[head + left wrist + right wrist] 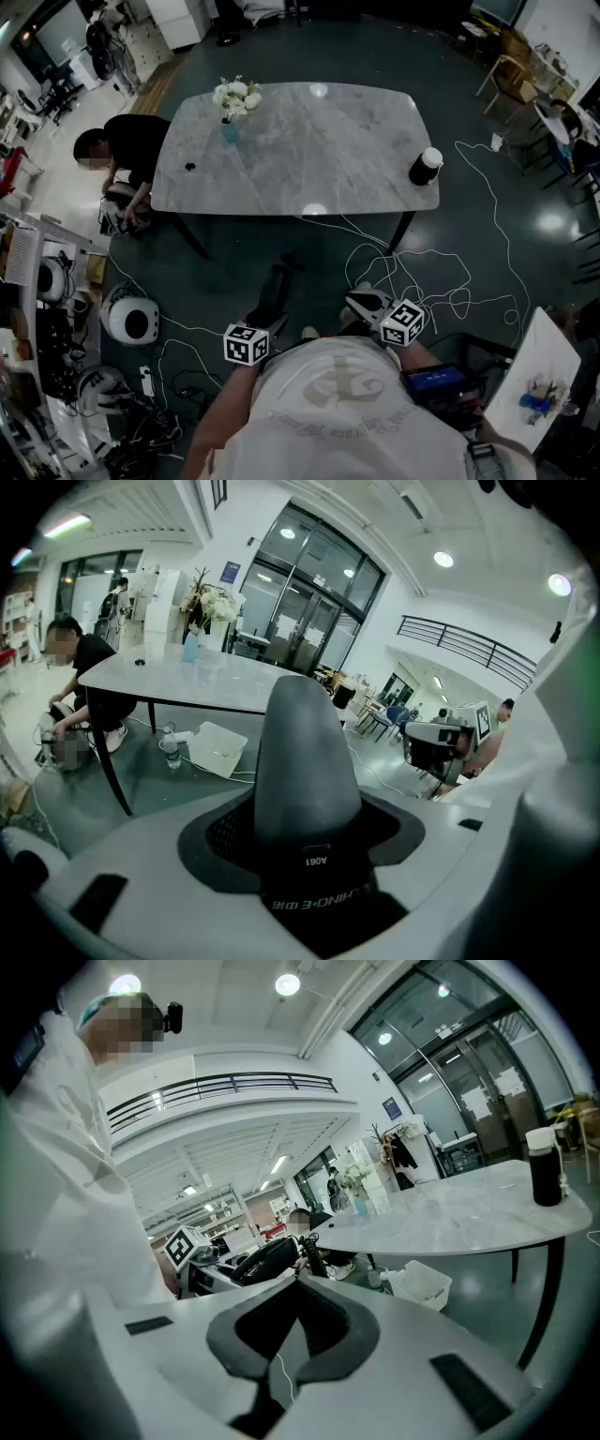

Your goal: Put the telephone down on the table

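Left claw (266, 315) is clenched on the black telephone handset (273, 289); right claw (365, 302) is shut, empty, apart from the bench (309, 159).

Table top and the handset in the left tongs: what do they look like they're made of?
Table top: pale grey stone with darker veining, likely marble or a marble-look slab. The finish is polished, as bright glare spots sit on it.
Handset: dark grey moulded plastic, by the look. It is smooth and matte, with only a soft sheen and no sharp reflections.

Dark glossy floor (309, 47), tall glazed walls (309, 592)
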Demonstrator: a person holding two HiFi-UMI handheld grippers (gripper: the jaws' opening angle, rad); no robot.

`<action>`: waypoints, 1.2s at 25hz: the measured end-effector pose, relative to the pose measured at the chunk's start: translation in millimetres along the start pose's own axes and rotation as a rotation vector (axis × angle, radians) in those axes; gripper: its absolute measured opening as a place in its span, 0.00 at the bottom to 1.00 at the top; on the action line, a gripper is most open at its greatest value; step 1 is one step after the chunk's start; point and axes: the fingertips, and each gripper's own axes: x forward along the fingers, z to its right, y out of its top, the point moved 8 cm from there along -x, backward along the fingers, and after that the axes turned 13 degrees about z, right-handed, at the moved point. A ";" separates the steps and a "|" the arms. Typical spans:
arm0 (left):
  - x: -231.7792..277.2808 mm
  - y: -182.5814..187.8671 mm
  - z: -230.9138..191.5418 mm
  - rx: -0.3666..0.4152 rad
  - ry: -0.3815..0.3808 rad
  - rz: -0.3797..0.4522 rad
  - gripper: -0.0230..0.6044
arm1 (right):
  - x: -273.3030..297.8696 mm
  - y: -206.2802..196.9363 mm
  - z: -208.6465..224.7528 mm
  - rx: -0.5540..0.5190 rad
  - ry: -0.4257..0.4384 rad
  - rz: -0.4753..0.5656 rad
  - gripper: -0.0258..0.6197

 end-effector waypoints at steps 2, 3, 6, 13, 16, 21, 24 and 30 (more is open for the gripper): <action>-8.4 0.9 -2.8 0.001 -0.001 0.007 0.48 | 3.7 1.7 -7.7 -0.006 -0.012 0.020 0.06; -12.0 1.5 -4.4 0.001 -0.001 0.012 0.48 | 5.7 2.7 -10.9 -0.009 -0.019 0.031 0.06; -18.9 3.4 -9.4 -0.005 -0.005 0.023 0.48 | 11.4 5.8 -18.4 -0.021 -0.036 0.056 0.06; -22.7 10.5 -16.9 -0.013 -0.009 0.038 0.48 | 17.4 13.1 -24.0 -0.039 -0.047 0.059 0.06; -21.9 14.9 -19.6 -0.019 -0.004 0.049 0.48 | 21.4 15.1 -19.8 -0.044 -0.050 0.046 0.06; -15.6 20.4 -24.0 -0.033 0.011 0.059 0.48 | 32.6 17.7 -9.2 -0.042 -0.031 0.032 0.06; -8.7 23.6 -26.9 -0.043 0.021 0.059 0.48 | 41.2 16.4 1.6 -0.030 -0.015 0.019 0.06; 12.6 42.1 -31.4 -0.064 0.046 0.055 0.48 | 61.8 30.0 32.0 -0.010 0.026 0.007 0.06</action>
